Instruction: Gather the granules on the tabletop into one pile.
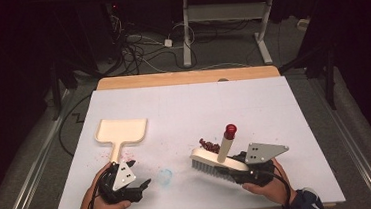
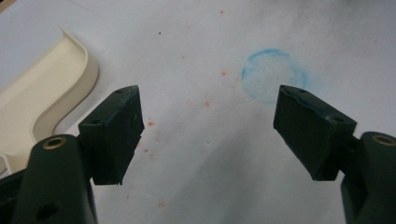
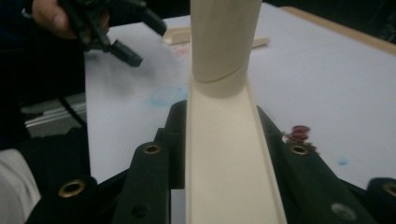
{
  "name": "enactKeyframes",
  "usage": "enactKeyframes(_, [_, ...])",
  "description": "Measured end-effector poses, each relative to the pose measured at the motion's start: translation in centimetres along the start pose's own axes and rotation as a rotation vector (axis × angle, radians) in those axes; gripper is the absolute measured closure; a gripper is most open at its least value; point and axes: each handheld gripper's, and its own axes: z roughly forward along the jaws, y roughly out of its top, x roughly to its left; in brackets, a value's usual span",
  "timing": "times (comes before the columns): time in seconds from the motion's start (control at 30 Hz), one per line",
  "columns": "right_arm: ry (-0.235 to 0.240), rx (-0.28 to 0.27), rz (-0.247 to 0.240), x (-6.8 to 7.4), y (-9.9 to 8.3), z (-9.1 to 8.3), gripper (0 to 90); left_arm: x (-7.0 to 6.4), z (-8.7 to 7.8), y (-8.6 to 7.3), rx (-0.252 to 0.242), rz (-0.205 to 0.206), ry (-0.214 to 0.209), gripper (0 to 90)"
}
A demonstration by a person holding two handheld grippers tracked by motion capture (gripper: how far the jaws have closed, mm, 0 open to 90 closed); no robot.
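White tabletop [image 1: 184,109]: the cream plastic dustpan [image 1: 122,131] lies handle-first just ahead of the wide-open left hand-held gripper [image 1: 138,181]; right hand-held gripper [image 1: 241,166] clamps the cream brush [image 1: 213,162] beside red crumbs [image 1: 209,144].

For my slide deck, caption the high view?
Right gripper holds a brush by red bits; left gripper, open, nears dustpan.

left tool [image 1: 140,184]: black, brass screws | right tool [image 1: 239,173]: black, grey plate | dark sleeves
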Motion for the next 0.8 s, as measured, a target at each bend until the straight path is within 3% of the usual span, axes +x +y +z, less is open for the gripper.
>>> enactKeyframes(0.13, [0.049, 0.036, -0.019, -0.9, -1.1, 1.1, 67.8, 0.0, 0.1, -0.1, 0.006, 0.002, -0.006, 23.6])
enactKeyframes(0.23, [0.056, 0.037, -0.03, -2.0, -1.8, 1.8, 67.8, 0.0, 0.1, -0.1, 0.006, 0.004, -0.007, 23.6])
enactKeyframes(0.37, [0.032, 0.031, -0.043, -3.8, -1.6, 2.2, 67.8, -0.1, 0.2, -0.1, 0.007, 0.007, -0.007, 23.6])
enactKeyframes(0.5, [0.012, 0.0, -0.023, -5.3, -1.2, 2.3, 67.8, -0.1, 0.2, 0.0, 0.008, 0.005, -0.009, 23.6])
enactKeyframes(0.63, [-0.001, -0.028, -0.05, -4.9, -0.3, 1.4, 67.7, -0.1, 0.1, -0.1, 0.006, 0.003, -0.006, 23.6])
enactKeyframes(0.8, [-0.053, -0.023, -0.048, -4.3, 1.2, -1.0, 67.6, 0.0, -0.1, -0.1, 0.003, 0.006, 0.01, 23.5])
